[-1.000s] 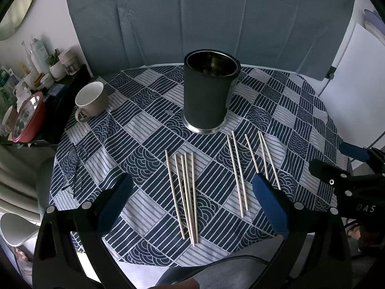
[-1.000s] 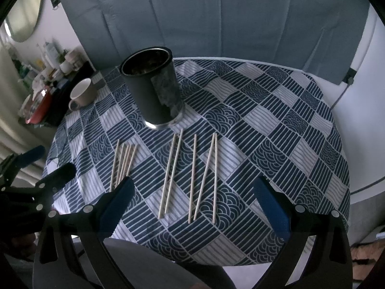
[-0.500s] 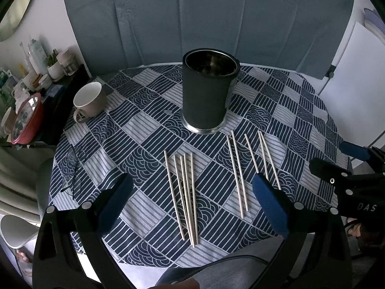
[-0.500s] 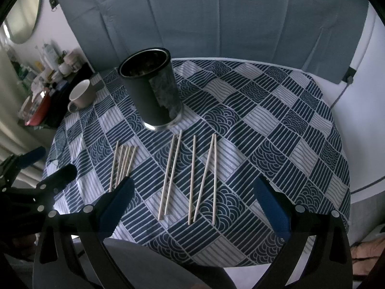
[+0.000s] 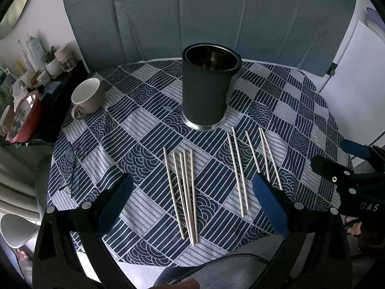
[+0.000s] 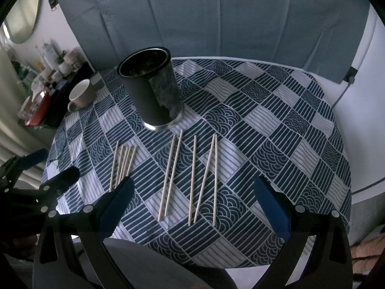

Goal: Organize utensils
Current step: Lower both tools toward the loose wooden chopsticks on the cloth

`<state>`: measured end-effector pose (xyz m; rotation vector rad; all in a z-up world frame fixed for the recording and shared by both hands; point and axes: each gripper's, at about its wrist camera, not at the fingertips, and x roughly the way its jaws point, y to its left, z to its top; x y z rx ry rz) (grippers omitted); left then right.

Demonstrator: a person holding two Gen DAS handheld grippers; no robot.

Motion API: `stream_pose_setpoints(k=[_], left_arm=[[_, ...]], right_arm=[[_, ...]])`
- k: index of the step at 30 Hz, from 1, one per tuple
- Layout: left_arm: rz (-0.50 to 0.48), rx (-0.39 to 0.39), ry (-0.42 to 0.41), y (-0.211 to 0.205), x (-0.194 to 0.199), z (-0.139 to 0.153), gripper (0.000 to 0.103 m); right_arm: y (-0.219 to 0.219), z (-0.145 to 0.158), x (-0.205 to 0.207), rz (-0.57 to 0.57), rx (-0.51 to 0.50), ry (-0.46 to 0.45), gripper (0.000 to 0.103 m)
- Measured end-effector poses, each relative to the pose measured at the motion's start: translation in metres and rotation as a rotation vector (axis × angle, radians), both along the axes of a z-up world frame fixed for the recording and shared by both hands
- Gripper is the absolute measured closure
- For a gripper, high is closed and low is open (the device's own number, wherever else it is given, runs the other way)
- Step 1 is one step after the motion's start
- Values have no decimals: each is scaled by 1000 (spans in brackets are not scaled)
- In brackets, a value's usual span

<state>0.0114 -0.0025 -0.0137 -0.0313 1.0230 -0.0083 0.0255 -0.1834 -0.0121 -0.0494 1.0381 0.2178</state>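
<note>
My round table in its navy-and-white patterned cloth [image 5: 144, 125] fills the frame. The tall dark cylindrical metal holder [image 5: 208, 89] stands upper centre, pale wooden chopsticks [image 5: 184, 192] lying loose below. My left gripper [image 5: 192, 192] and right gripper [image 6: 192, 192] gape wide, empty.

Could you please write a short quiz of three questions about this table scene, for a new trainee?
1. True or false: the tall black cylindrical metal holder lies on its side.
2. How many thin pale wooden sticks lie on the blue patterned tablecloth?
3. The beige ceramic mug stands: A) inside the holder, B) left of the holder, C) on the sticks.

Key: 1 false, it stands upright; 2 ten, in two groups of five; 3 B.
</note>
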Motion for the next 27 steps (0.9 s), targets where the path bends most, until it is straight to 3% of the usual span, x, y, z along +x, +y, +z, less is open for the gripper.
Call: stream_pose_setpoints(k=[7,15,27], left_arm=[[21,8,28,7,8,-3,6],[95,-38,88,35,18,-14,6],[163,-65,238,69,30,-63,6]], right_arm=[[-3,-3,4,-15,4,17,8],[-17,-11,12,-61,9,48,8],[-35,-46,38,-106,-13,168,8]])
